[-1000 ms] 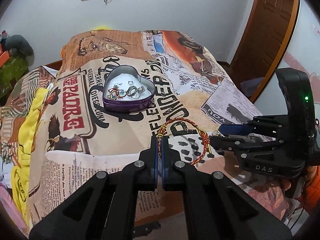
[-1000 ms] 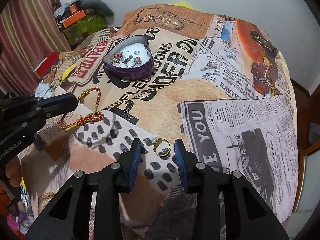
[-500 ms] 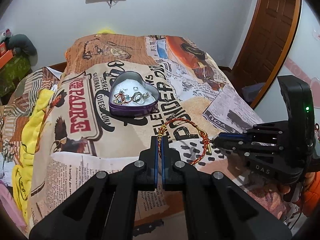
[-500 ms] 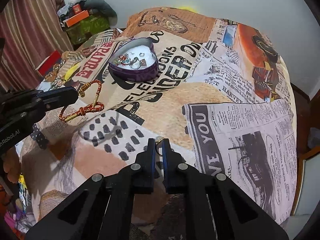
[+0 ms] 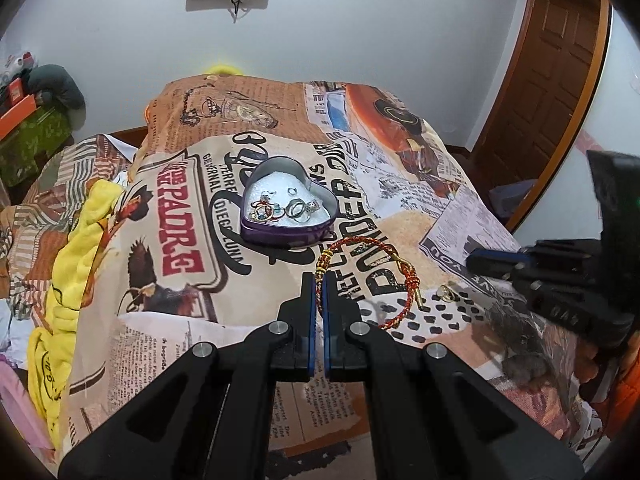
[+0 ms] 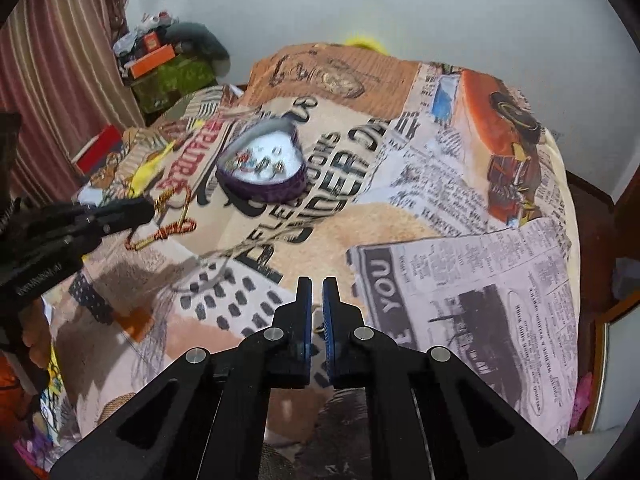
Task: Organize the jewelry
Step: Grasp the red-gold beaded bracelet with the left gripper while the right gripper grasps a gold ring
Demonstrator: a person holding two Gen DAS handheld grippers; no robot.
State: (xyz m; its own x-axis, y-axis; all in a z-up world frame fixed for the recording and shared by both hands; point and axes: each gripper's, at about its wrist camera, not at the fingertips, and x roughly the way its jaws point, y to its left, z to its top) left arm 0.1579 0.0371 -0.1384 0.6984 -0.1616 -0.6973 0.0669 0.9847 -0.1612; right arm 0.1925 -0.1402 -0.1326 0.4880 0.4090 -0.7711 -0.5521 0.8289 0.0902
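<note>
Left tool point(image 5: 319, 280), seen from its own camera, is sitting fully closed and pinching a red and gold braided bracelet point(image 5: 362, 241). The cord is running up between the pads, and its loop is hanging out past the tips and to the right, above the bed point(image 5: 180, 320). A heart-shaped tin point(image 5: 288, 236) is resting on the printed blanket just beyond the bracelet, with several rings point(image 5: 298, 210) lying inside it. The right tool point(image 5: 496, 258) is reaching in from the right edge with its fingers together, most of its body cut off by the frame. A small gold ring point(image 5: 444, 292) is lying on the dotted patch of blanket, near those tips but apart from them.

From the right camera, the right tool point(image 6: 317, 292) is hovering over the bed point(image 6: 400, 216) with only a narrow slit between its blue pads. A gold sliver of the ring point(image 6: 319, 327) is showing low in that slit, and whether the pads are touching it is too hard to make out. The left tool point(image 6: 148, 210) is coming in at the left, blurred, with the bracelet point(image 6: 176, 228) dangling from its tip. The tin point(image 6: 272, 192) is sitting farther back, its contents smeared.
</note>
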